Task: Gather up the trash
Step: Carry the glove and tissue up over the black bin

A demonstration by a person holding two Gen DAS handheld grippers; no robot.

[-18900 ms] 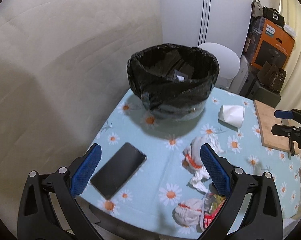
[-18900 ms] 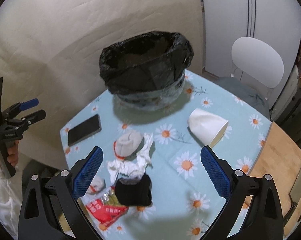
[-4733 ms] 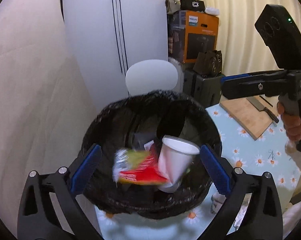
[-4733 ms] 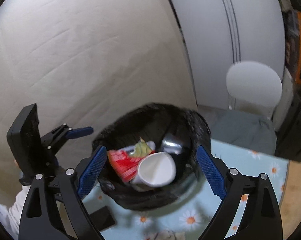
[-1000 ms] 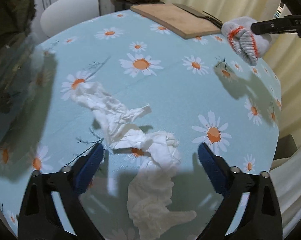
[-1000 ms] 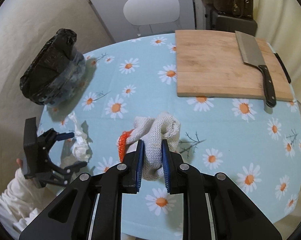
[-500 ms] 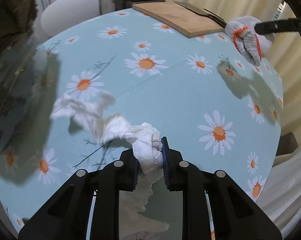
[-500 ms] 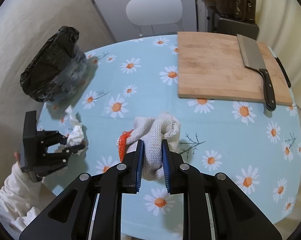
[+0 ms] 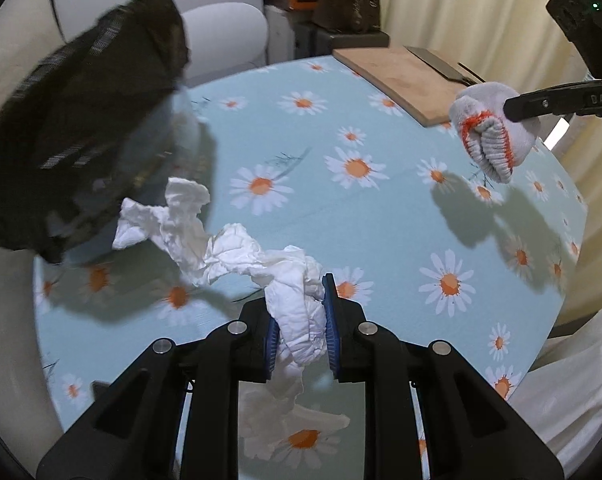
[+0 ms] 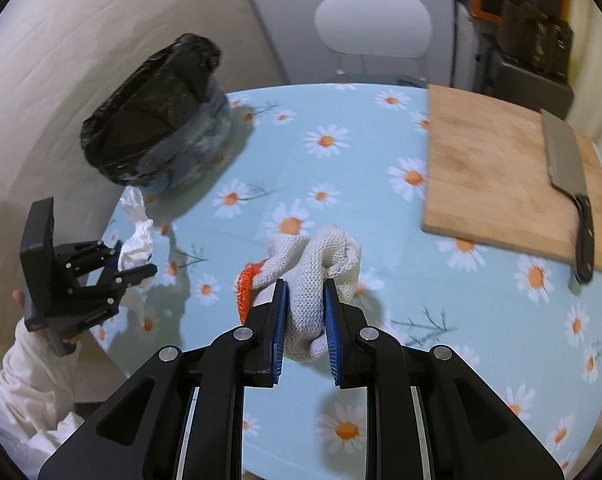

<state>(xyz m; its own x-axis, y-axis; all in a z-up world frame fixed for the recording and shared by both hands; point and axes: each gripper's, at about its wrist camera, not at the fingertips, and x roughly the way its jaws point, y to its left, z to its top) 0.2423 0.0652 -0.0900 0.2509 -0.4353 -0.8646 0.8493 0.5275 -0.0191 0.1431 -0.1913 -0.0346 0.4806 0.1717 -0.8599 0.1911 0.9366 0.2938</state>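
Only from the right wrist: cleaver (image 10: 565,160) on cutting board (image 10: 497,172).

Open tablecloth (image 10: 341,168) lies between the bin (image 10: 157,120) and cutting board (image 10: 497,176); beyond the bin looks tight.

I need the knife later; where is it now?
In the right wrist view, the knife lies at the right on the wooden cutting board, along its right edge.
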